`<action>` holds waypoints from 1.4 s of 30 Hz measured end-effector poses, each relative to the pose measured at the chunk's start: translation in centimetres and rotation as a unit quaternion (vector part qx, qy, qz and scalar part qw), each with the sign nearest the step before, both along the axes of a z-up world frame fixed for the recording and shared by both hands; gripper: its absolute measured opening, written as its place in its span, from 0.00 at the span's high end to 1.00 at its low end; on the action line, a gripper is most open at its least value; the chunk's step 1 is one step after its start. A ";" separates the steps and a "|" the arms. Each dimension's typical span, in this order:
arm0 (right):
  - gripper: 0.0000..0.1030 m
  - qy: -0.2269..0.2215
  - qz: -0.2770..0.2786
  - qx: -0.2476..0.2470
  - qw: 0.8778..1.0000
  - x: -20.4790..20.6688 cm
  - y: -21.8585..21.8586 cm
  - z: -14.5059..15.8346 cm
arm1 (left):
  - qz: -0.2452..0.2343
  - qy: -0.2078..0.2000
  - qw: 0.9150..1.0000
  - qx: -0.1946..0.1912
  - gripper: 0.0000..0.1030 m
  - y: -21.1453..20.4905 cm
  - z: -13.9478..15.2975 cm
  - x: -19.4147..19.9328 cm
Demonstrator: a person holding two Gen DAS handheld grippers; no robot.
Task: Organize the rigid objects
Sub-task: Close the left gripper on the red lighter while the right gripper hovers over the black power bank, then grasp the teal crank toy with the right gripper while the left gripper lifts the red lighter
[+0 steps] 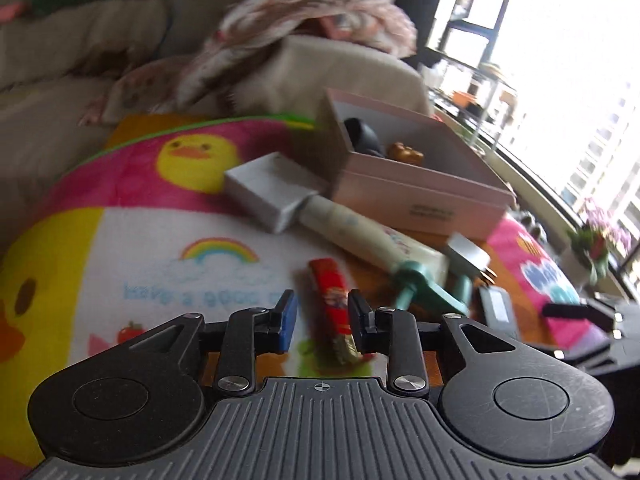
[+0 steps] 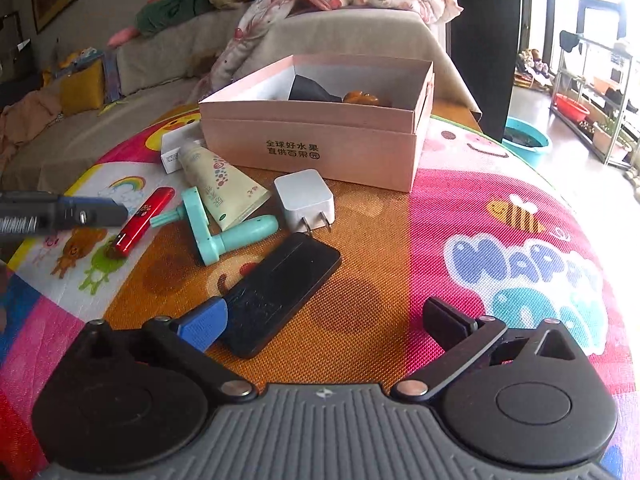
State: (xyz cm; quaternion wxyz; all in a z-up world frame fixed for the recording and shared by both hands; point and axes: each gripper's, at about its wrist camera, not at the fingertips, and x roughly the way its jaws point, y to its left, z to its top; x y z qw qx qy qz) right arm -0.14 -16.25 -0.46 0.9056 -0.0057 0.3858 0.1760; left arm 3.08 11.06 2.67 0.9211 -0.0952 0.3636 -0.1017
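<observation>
Items loose on mat (image 2: 400,240), near front of pink box (image 2: 312,148): red bar (image 2: 144,220), teal tool (image 2: 212,228), tube (image 2: 224,184), white charger (image 2: 306,200), black phone (image 2: 280,292), small white carton (image 2: 172,152). Box already holds a dark item (image 2: 308,90) and a brown item (image 2: 362,98).

Left gripper (image 1: 322,322): tongs narrowly apart, straddling the near end of the bar (image 1: 332,312); pads look just clear of it, so not clamped. Right gripper (image 2: 326,320): tongs spread wide, nothing between them; blue pad sits beside the near corner of the phone, contact uncertain.

Step in hand, as judged: left pick-up of the bar.
- Lower until both pads flank the bar's sides evenly, then close square across its narrow width.
- Grip nearer mid-length than the foil end, to limit tipping on the lift.
- Lift clear of the tool, which lies just beside the bar, before carrying to the box.
- Right gripper, likely next on the phone: centre the tongs over its width first; it lies flat and thin on the mat.

View differences:
- Left wrist view: bar between the tongs, foil end (image 1: 346,350); blurred.
- Right wrist view: sharp; box lettering, charger prongs, full phone, left gripper (image 2: 116,212) from the side, over the bar.
</observation>
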 end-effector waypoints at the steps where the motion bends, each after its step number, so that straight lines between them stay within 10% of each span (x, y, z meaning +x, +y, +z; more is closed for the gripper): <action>1: 0.00 -0.002 0.000 0.000 1.000 0.0 0.0 0.0 | -0.002 0.002 1.000 -0.003 0.70 0.0 -0.1 0.4; 10: 0.00 -0.045 0.023 -0.033 0.998 -0.6 1.9 1.2 | -0.067 -0.001 0.995 0.069 0.67 -4.5 -1.5 0.8; 24: 0.08 -0.133 -0.021 -0.234 0.963 1.2 5.5 0.2 | -0.004 -0.001 1.000 0.010 0.69 -1.0 -1.7 -0.5; 30: 0.08 -0.047 -0.005 -0.056 0.997 1.9 1.9 3.0 | -0.028 -0.022 0.999 0.036 0.68 -1.9 -2.0 -0.8; 34: 0.10 0.013 0.019 0.036 0.999 3.9 4.4 3.3 | -0.039 -0.026 0.997 0.054 0.68 -2.2 -2.0 -1.4; 42: 0.28 0.046 0.004 0.011 0.999 7.2 8.9 1.7 | -0.016 -0.012 0.999 0.029 0.68 -1.8 -1.9 -1.1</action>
